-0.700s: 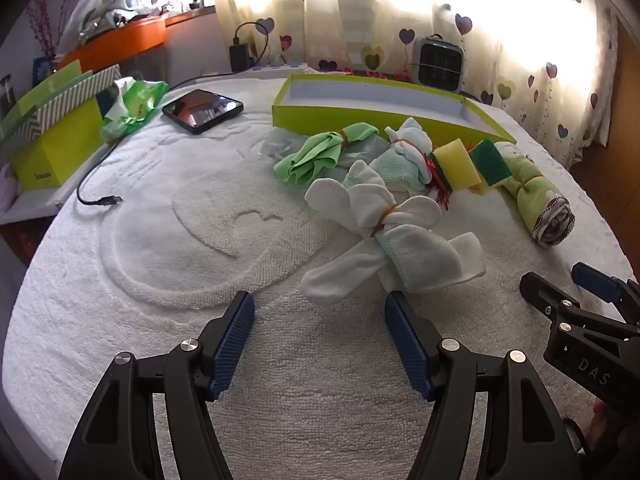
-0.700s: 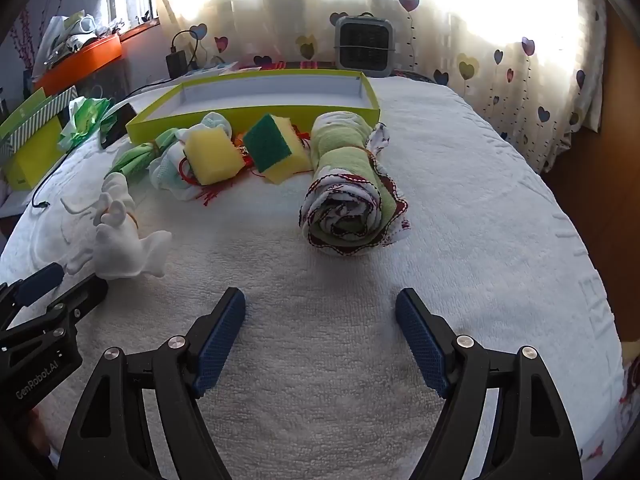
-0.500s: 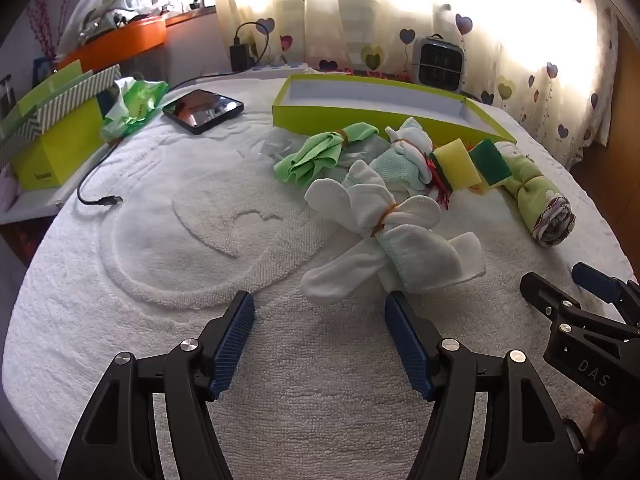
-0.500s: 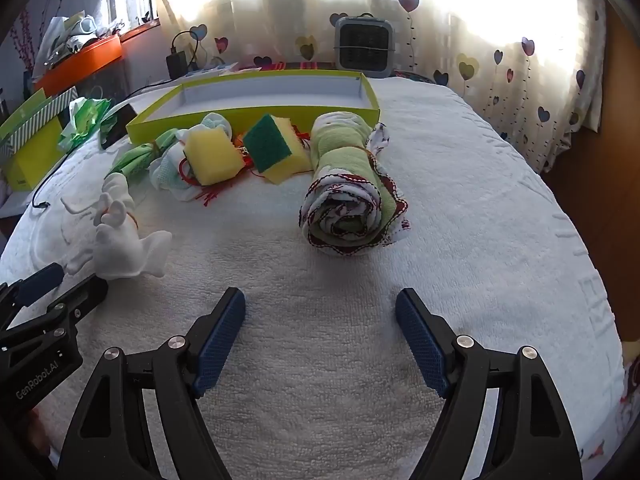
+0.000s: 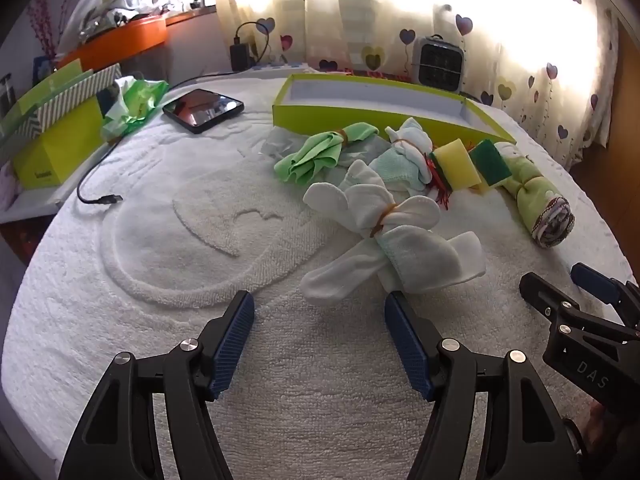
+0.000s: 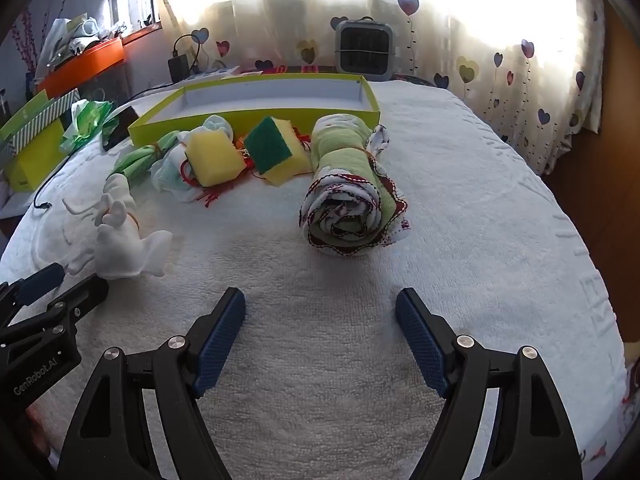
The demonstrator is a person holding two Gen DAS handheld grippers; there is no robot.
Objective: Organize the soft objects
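In the left wrist view nothing has moved since a moment ago: the left tongs stay spread and empty, just before the white cloth bundle on the towel-covered desk.

In the right wrist view the right tongs are also unchanged, spread, facing the rolled towel. The green tray holds nothing, so I judge the sorting is not started.

My view: white towel, lime-green tray, yellow-and-green sponges, heart-patterned curtain, blue gripper pads.
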